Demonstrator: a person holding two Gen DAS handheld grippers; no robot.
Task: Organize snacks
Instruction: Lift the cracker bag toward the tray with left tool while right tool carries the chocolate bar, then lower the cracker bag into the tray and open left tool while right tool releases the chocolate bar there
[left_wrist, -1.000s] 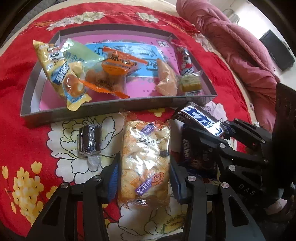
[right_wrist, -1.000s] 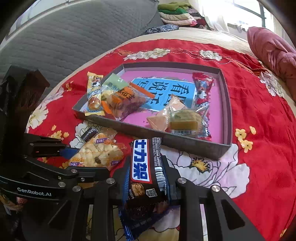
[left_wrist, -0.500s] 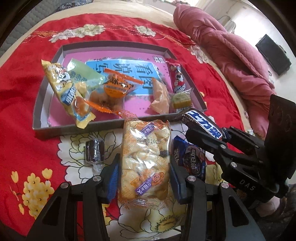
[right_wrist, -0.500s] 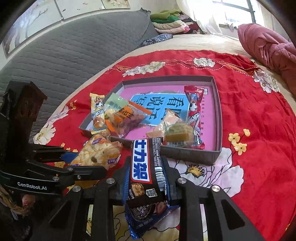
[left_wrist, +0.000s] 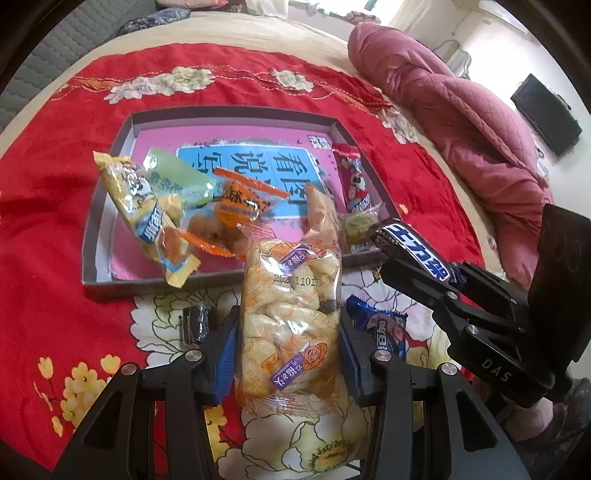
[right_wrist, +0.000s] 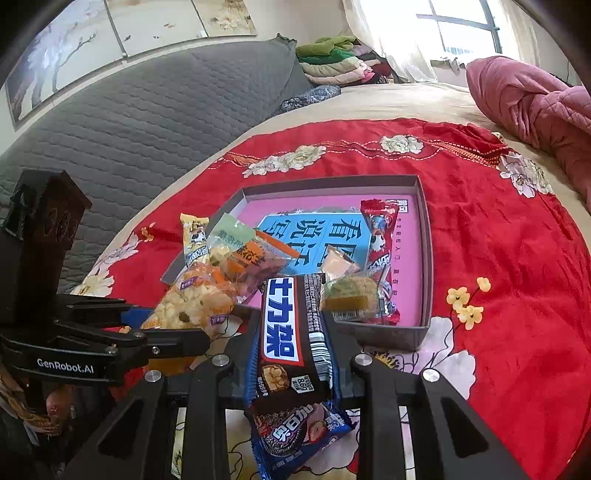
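My left gripper (left_wrist: 288, 332) is shut on a clear bag of pale puffed snacks (left_wrist: 290, 314), lifted just in front of the grey tray (left_wrist: 96, 229). My right gripper (right_wrist: 291, 325) is shut on a dark chocolate bar (right_wrist: 286, 332) with a blue and white label, also raised near the tray's front wall (right_wrist: 388, 334). The tray holds several wrapped snacks on its pink floor: a yellow bar (left_wrist: 144, 218), an orange packet (left_wrist: 236, 210), a red bar (left_wrist: 352, 181). A blue cookie packet (right_wrist: 299, 435) and a small dark candy (left_wrist: 195, 325) lie on the red floral cloth.
The red flowered cloth (right_wrist: 498, 258) covers a bed. A pink quilt (left_wrist: 461, 118) is heaped at the right, and a grey padded headboard (right_wrist: 129, 110) rises behind on the left. Folded clothes (right_wrist: 332, 62) are stacked at the far end.
Both grippers have risen with their snacks and tipped towards the tray. The blue cookie packet, earlier hidden under the right gripper, now shows on the cloth.
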